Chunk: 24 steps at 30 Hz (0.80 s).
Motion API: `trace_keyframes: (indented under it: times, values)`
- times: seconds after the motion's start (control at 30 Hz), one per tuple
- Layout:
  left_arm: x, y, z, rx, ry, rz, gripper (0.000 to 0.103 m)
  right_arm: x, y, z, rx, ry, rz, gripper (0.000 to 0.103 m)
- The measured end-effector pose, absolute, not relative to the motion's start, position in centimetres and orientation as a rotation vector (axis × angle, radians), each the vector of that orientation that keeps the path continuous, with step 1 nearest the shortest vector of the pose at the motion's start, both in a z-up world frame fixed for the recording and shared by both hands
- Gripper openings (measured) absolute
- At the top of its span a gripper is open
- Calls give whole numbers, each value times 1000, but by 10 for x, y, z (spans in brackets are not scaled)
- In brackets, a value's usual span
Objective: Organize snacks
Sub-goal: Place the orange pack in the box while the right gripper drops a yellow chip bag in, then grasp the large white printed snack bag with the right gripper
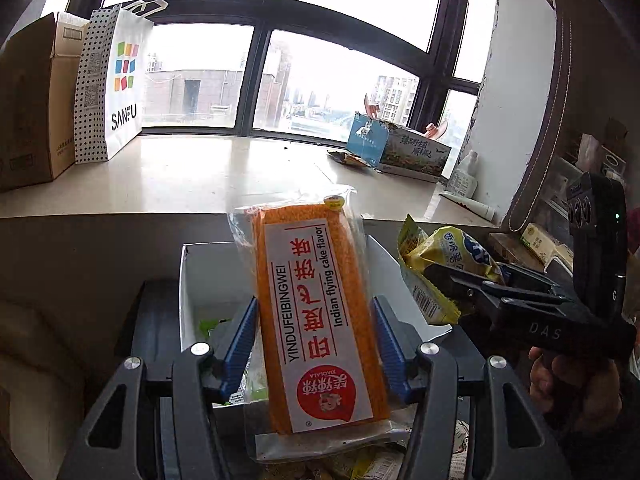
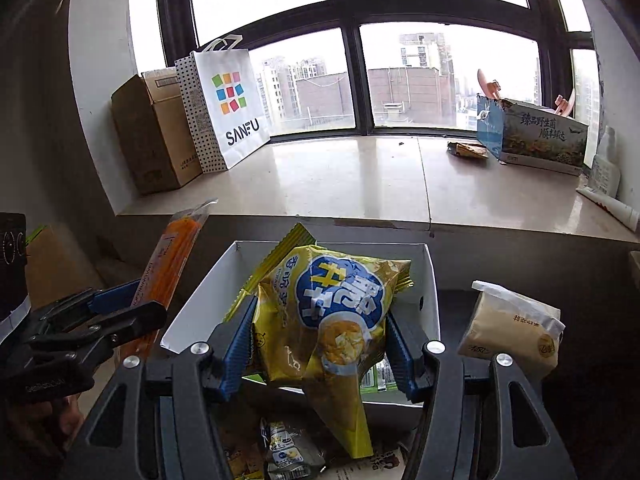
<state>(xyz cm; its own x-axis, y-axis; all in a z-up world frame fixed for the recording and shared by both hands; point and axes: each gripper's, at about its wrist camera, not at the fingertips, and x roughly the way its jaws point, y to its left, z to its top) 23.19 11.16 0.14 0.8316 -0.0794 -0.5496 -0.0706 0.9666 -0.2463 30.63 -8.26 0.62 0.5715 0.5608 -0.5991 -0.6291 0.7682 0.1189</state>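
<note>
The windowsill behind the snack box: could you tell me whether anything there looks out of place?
Yes: a crumpled snack wrapper lies loose on the windowsill beside the torn-open printed carton, apart from the other snacks.

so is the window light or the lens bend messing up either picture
Left wrist view: sky through the window is blown out white, frame bars bow, yet the orange cake pack reads sharp. Right wrist view: same glare and bending; the yellow chip bag is clear.

Glossy clear plastic wrapper on orange cake pack (image 1: 320,312), shiny crinkled foil chip bag (image 2: 328,316), matt white cardboard box (image 2: 430,280), polished stone sill (image 2: 360,176)
</note>
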Motion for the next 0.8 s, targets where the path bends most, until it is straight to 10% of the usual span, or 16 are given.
trace_keyframes:
  times: [0.2, 0.3, 0.8]
  values:
    - [282, 123, -19, -255, 671, 64, 78, 358, -73, -8, -71, 736, 683, 68]
    - [283, 127, -23, -243, 682, 90, 103, 373, -71, -15, -19, 792, 703, 101]
    - [203, 134, 25, -293, 524, 94, 103, 313, -100, 35, -43, 619, 851, 103]
